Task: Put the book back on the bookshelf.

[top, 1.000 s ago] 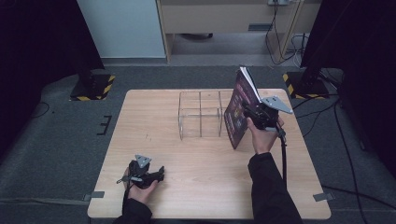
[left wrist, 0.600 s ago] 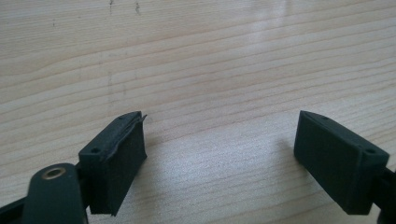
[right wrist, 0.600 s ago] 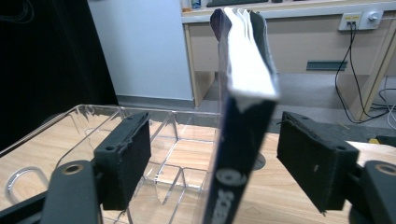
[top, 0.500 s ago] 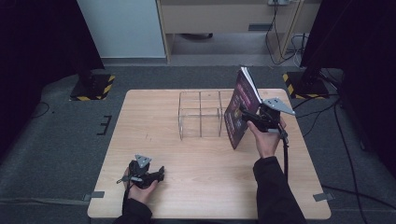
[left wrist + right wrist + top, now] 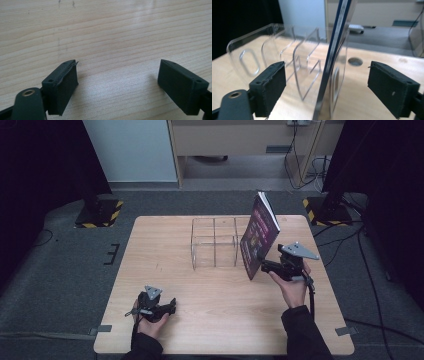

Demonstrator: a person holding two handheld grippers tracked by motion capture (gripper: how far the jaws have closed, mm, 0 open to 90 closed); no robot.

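High view: right gripper, jaws just spreading, is releasing the book leaning at the clear rack's three o'clock; next, withdrawing cleanly.

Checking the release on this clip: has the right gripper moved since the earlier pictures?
Yes. The right gripper has drawn back from the book toward the table's near edge, away from the clear rack; its jaws have just been opening.
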